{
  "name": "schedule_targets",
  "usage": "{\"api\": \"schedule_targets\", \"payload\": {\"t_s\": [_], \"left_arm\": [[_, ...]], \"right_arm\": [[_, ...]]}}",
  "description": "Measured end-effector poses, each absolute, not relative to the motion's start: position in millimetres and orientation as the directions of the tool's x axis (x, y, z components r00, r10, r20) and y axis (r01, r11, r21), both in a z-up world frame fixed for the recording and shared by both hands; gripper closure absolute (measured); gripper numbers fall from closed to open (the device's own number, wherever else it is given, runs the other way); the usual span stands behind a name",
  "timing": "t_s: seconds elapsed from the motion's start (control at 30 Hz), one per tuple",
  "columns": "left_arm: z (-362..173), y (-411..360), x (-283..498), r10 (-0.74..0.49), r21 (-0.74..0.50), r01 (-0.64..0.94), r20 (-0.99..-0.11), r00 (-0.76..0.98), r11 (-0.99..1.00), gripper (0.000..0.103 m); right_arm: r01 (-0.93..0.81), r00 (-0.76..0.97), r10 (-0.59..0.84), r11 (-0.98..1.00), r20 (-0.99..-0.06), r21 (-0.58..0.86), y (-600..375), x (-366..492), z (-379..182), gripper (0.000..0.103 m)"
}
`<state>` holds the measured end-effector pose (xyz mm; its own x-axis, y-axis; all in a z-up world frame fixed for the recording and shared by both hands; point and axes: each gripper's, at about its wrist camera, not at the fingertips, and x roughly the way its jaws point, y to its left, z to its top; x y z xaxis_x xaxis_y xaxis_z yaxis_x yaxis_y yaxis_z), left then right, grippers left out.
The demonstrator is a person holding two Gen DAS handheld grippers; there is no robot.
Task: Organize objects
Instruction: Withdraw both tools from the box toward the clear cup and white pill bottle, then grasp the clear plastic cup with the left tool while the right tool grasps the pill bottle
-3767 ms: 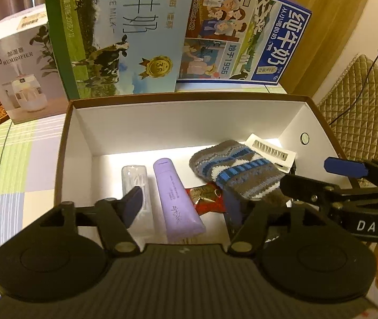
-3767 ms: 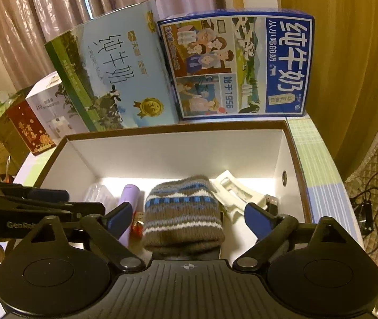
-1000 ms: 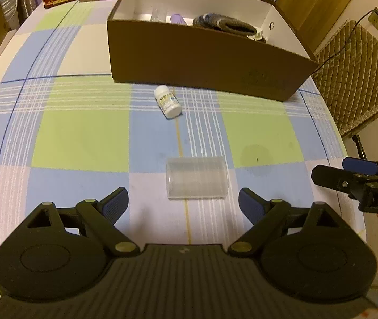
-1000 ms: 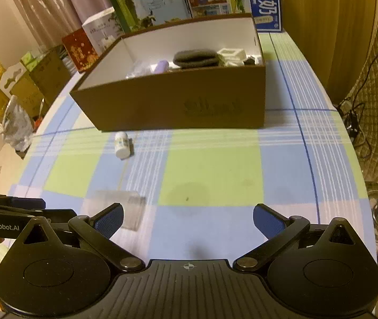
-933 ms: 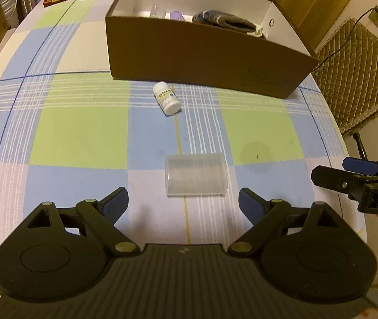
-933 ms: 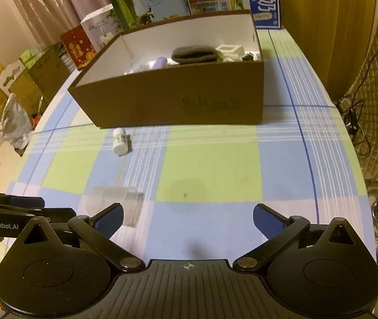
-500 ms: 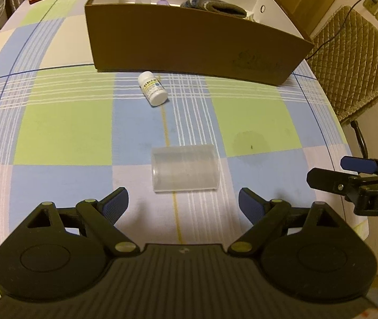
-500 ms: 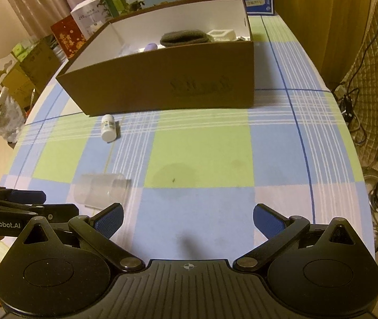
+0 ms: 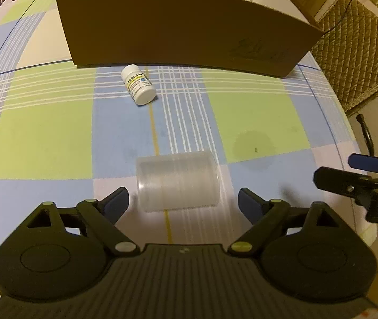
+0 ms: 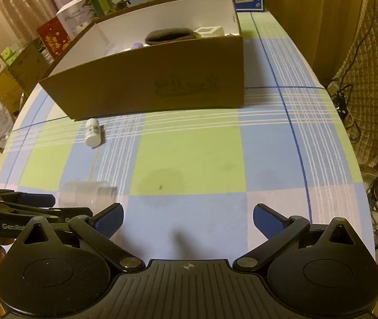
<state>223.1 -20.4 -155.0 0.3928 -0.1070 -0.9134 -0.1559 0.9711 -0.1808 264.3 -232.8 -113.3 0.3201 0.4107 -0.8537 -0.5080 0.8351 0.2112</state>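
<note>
Left gripper (image 9: 182,203) fingers apart, straddling the clear cup (image 9: 177,182) lying sideways on the near worktop (image 9: 42,133), likely lined up to grab. Right gripper (image 10: 187,219) fingers apart, empty. Bottle (image 9: 138,88) lies by the box (image 9: 183,29).

Left wrist: low over the surface (image 9: 45,122), facing the cardboard box (image 9: 189,26), clear cup (image 9: 178,183) close ahead.
Right wrist: higher, further right, facing the same box (image 10: 162,79).
Shared: box, cup (image 10: 85,192), white bottle (image 9: 138,87).

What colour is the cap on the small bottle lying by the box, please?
White, like the bottle itself; clearest in the left wrist view.
</note>
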Motion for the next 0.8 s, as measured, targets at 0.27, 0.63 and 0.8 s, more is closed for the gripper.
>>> {"api": "schedule_targets", "payload": {"t_s": [0.27, 0.63, 0.8], "left_arm": [[-165, -20, 236, -0.111, -0.186, -0.153, -0.911, 0.398, 0.971, 0.031], [-164, -12, 238, -0.097, -0.168, -0.129, -0.897, 0.431, 0.977, 0.035], [-163, 3, 234, -0.053, -0.136, -0.162, -0.899, 0.434, 0.977, 0.036]], "right_arm": [[-0.487, 0.328, 0.396, 0.849, -0.857, 0.206, -233, 271, -119, 0.002], [-0.480, 0.331, 0.395, 0.852, -0.857, 0.207, -229, 276, -122, 0.002], [-0.498, 0.323, 0.411, 0.840, -0.852, 0.216, -218, 278, -123, 0.002]]}}
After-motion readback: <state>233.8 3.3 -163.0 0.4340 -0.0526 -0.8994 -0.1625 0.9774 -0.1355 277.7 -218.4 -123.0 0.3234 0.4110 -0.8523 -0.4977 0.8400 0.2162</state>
